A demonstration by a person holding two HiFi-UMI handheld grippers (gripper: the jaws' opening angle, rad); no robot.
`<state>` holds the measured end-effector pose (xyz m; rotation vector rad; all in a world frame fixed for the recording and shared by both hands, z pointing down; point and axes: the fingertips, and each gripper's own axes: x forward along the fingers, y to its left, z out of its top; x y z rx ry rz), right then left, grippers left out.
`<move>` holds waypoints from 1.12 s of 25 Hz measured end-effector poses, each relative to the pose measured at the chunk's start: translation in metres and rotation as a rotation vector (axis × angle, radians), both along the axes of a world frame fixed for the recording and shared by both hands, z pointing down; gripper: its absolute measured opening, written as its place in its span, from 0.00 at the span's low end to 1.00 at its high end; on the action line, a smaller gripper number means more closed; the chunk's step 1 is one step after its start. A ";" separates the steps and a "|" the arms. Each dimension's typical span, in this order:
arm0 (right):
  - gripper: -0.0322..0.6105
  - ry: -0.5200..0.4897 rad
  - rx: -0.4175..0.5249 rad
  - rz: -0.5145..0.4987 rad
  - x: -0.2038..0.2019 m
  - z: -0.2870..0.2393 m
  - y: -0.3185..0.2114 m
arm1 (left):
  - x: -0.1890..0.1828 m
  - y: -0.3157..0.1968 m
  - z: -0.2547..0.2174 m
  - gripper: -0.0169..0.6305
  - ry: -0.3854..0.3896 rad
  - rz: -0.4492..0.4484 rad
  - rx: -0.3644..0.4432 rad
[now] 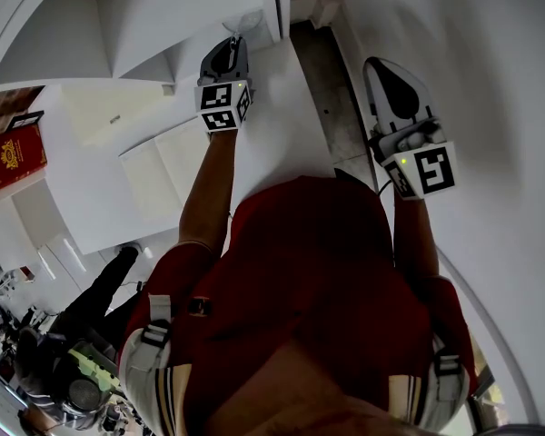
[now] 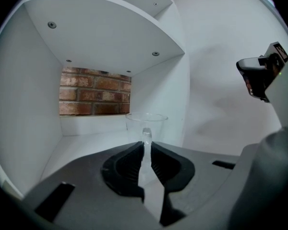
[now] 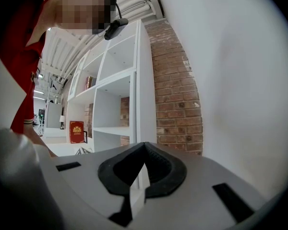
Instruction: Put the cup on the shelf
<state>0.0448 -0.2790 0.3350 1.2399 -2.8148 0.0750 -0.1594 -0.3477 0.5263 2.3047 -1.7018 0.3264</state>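
A clear plastic cup (image 2: 146, 124) stands upright between the jaws of my left gripper (image 2: 145, 143), which is shut on its near wall. The cup hangs at the mouth of a white shelf compartment (image 2: 81, 145) with a brick back wall. In the head view the left gripper (image 1: 230, 45) reaches toward the white shelf unit (image 1: 136, 25), and the cup (image 1: 246, 21) shows only faintly at its tip. My right gripper (image 1: 383, 69) is held off to the right near a white wall. Its jaws (image 3: 143, 147) are shut with nothing between them.
A red book (image 1: 14, 155) stands on a lower ledge at the left, and the same red book (image 3: 77, 128) shows in the right gripper view. Another person (image 1: 82, 334) is below at the lower left. A white wall (image 1: 490, 80) runs along the right, a brick wall (image 3: 175, 90) beside the shelf.
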 end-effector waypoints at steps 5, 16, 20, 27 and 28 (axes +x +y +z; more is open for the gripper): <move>0.05 -0.006 0.002 0.001 0.005 0.000 0.007 | 0.007 0.005 0.002 0.08 0.001 0.012 -0.007; 0.05 -0.030 0.004 -0.011 -0.005 -0.006 0.008 | 0.010 0.010 -0.006 0.27 -0.017 0.058 -0.001; 0.05 -0.026 0.006 -0.009 -0.006 -0.008 0.010 | 0.006 0.017 -0.015 0.27 -0.034 0.053 0.019; 0.05 -0.046 0.025 -0.029 -0.006 -0.013 0.024 | 0.011 0.041 -0.048 0.27 -0.037 0.051 0.087; 0.05 -0.043 0.023 -0.029 -0.006 -0.014 0.025 | 0.012 0.045 -0.055 0.27 -0.032 0.054 0.100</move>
